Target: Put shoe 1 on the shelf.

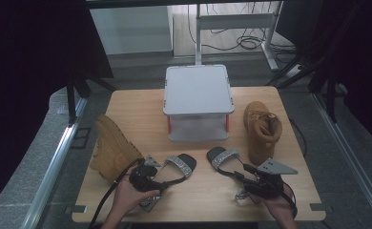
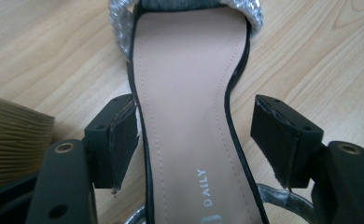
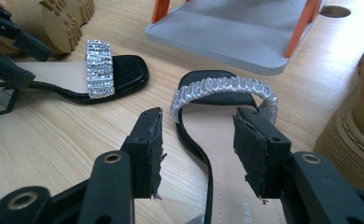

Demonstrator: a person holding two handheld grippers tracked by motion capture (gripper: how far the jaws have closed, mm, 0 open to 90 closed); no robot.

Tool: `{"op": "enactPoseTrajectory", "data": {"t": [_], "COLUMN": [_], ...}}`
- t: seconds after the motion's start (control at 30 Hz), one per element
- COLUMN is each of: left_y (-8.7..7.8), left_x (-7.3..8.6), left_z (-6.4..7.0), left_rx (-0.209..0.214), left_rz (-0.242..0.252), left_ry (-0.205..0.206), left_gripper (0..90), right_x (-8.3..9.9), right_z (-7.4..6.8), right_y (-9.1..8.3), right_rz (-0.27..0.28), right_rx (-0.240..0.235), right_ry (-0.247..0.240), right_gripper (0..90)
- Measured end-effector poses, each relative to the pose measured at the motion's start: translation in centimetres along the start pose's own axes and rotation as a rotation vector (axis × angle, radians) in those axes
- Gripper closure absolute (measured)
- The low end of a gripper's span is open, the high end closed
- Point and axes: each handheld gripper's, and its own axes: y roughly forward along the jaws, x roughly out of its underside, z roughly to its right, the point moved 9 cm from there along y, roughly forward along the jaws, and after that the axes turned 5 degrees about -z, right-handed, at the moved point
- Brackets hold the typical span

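Left gripper [image 2: 196, 140]: jaws spread wide astride left sandal [image 2: 189, 93], one pad touching its edge | right gripper [image 3: 199, 154]: parted around right sandal [image 3: 222, 121], not clamped

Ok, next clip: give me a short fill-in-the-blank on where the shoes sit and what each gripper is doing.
1. The left boot lies on its ____.
2. Each gripper, left gripper and right gripper, has its jaws ____ around a sandal.
3. The grey stand sits between the two ____.
4. The right boot stands ____.

Missing words: side; open; boots; upright
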Motion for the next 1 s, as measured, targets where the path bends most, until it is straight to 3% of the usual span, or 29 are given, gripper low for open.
{"op": "enactPoseTrajectory", "data": {"t": [0.43,0.67,0.8,0.97,1.0], "left_y": [1.1,1.6,1.6,1.6,1.6], "left_x": [0.9,1.1,1.1,1.1,1.1], "left_z": [-0.2,-0.1,-0.1,-0.2,-0.2], "left_rx": [0.005,0.015,0.015,0.012,0.012], "left_rz": [-0.092,-0.107,-0.106,-0.105,-0.104], "left_ry": [-0.013,-0.021,-0.028,-0.035,-0.036], "left_gripper": [32.9,36.6,37.4,38.1,38.1], "right_x": [0.7,0.9,1.4,1.8,2.0], "right_z": [1.1,2.4,3.3,3.2,3.3], "right_y": [0.1,-0.2,0.4,2.0,2.6], "right_rz": [-0.016,-0.046,-0.13,-0.252,-0.299], "right_rx": [0.019,0.057,0.055,0.055,0.058], "right_ry": [0.019,0.033,0.035,-0.019,-0.035], "right_gripper": [51.6,47.3,40.1,34.7,33.0]}}
